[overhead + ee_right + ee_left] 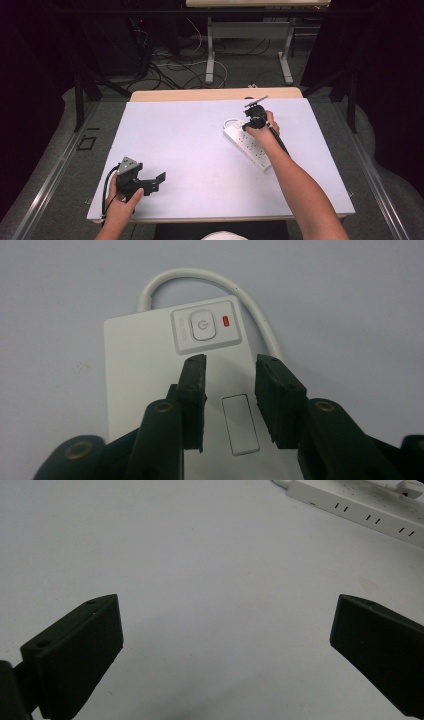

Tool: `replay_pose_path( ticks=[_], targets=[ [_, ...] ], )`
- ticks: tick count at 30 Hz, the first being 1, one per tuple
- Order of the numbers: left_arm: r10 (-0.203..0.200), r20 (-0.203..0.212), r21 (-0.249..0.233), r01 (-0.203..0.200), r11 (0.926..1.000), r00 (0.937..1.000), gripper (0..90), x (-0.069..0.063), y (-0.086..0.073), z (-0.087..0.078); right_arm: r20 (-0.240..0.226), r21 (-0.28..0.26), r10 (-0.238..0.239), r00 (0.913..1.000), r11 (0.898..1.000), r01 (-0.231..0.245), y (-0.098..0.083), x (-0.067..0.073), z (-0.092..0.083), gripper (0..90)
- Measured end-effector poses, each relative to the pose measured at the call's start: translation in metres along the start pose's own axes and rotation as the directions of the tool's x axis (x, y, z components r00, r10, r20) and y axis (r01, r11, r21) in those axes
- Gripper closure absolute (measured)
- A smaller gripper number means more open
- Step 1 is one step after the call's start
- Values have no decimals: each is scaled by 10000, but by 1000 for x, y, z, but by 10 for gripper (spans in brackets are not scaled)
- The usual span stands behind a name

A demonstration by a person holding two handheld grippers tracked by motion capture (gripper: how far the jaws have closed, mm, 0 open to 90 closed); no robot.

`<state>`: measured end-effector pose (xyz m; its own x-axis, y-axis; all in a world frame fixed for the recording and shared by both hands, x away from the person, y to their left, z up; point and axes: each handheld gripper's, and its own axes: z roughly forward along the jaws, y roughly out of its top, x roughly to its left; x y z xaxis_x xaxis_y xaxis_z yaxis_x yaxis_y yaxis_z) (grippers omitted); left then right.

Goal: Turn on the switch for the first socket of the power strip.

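Observation:
A white power strip (252,147) lies at an angle on the right half of the white table top (190,145). My right gripper (250,125) points down at its far end. In the right gripper view the jaws (231,362) stand a little apart just above the strip (140,365), short of its power button (201,326), beside which a small red light (226,321) glows. Nothing is between them. A white cable (200,276) loops out of that end. My left gripper (156,182) rests near the front left, wide open (225,605) and empty.
The strip's row of sockets (360,507) shows at the top right of the left gripper view. Beyond the table's far wooden edge (215,94) are cables on the floor and the legs of another table (210,55).

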<state>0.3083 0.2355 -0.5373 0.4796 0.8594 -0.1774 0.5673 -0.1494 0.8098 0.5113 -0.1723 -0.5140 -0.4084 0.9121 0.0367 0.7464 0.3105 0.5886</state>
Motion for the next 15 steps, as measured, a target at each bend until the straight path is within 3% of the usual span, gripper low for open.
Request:
replay_pose_path(
  ticks=[15],
  targets=[
    [20,37,18,-20,10000,10000,4,1,1,2,210,-320,-301,9993,9990,308,0,3,-7,428]
  ],
)
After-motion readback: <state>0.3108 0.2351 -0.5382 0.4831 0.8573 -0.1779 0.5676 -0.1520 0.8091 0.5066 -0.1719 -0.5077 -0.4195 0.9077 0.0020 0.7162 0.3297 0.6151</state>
